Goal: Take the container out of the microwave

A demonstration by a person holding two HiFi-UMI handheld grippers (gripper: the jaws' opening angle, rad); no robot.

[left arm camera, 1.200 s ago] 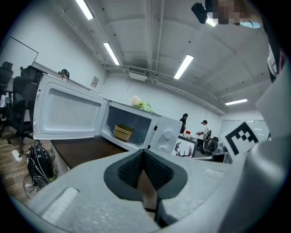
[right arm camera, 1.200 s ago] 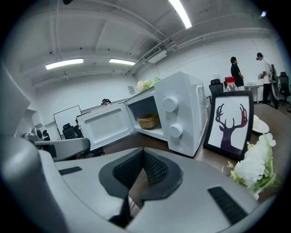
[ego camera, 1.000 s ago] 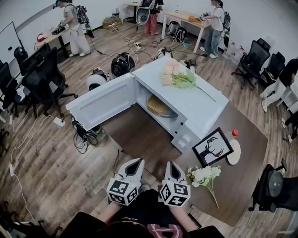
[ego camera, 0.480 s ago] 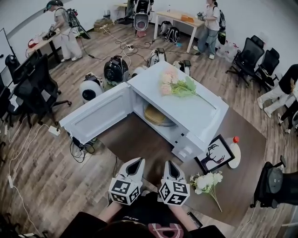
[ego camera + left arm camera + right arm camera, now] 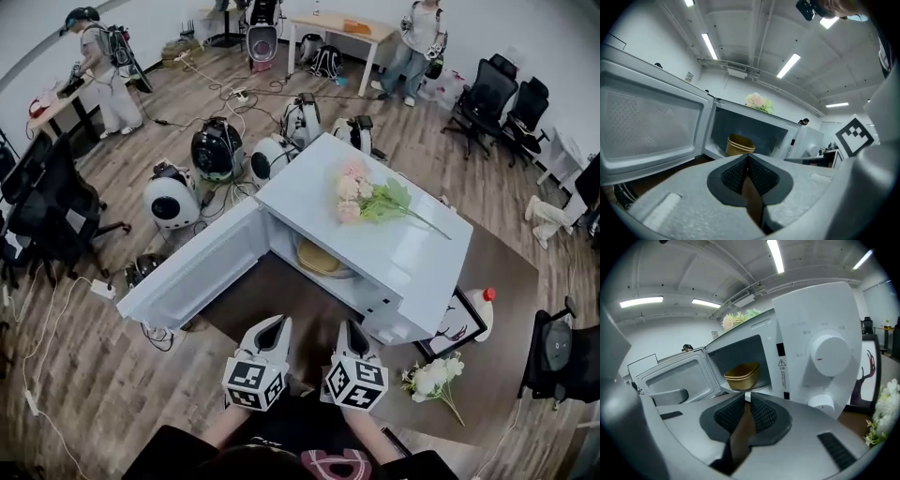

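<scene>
Container (image 5: 742,376) is tan-yellow, shallow, with rounded corners and a lipped rim. It sits upright inside the open microwave (image 5: 375,253) cavity, centre of the head view. Microwave door (image 5: 192,272) is swung wide toward frame left. Left claw (image 5: 746,157) is clenched, pads together, nothing between. Right claw (image 5: 747,398) is released: narrow gap, jaws have just been opening, nothing between. Both claws are at lower centre over the brown tabletop (image 5: 281,295), apart from the container. Pink bouquet (image 5: 361,195) lies on the microwave top.
</scene>
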